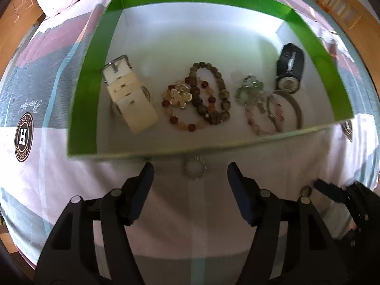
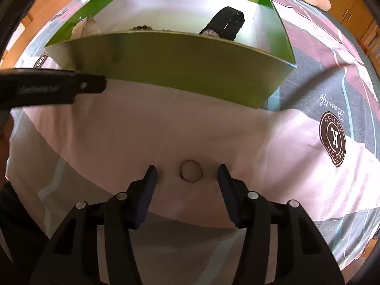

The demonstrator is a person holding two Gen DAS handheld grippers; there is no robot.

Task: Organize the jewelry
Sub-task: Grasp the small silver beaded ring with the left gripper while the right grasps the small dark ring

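Observation:
A green box (image 1: 85,90) with a white floor sits on the bedspread. It holds a white watch (image 1: 129,99), a red-bead bracelet with a flower charm (image 1: 180,97), a dark bead bracelet (image 1: 213,90), a green stone piece (image 1: 249,87), a pink bracelet (image 1: 263,116), a grey bangle (image 1: 296,109) and a black watch (image 1: 289,66). My left gripper (image 1: 190,168) is open around a pale beaded ring-shaped piece (image 1: 194,167) lying just outside the box. My right gripper (image 2: 187,172) is open around a thin ring (image 2: 190,172) on the sheet. The box (image 2: 190,71) and black watch (image 2: 225,22) show ahead.
The bedspread (image 1: 35,99) has pink, grey and white patches with round logos (image 2: 332,140). The left gripper's finger (image 2: 59,87) crosses the right wrist view at left. The right gripper (image 1: 337,192) shows at the left view's right edge beside the ring (image 1: 306,190). Wooden furniture (image 2: 356,11) stands behind.

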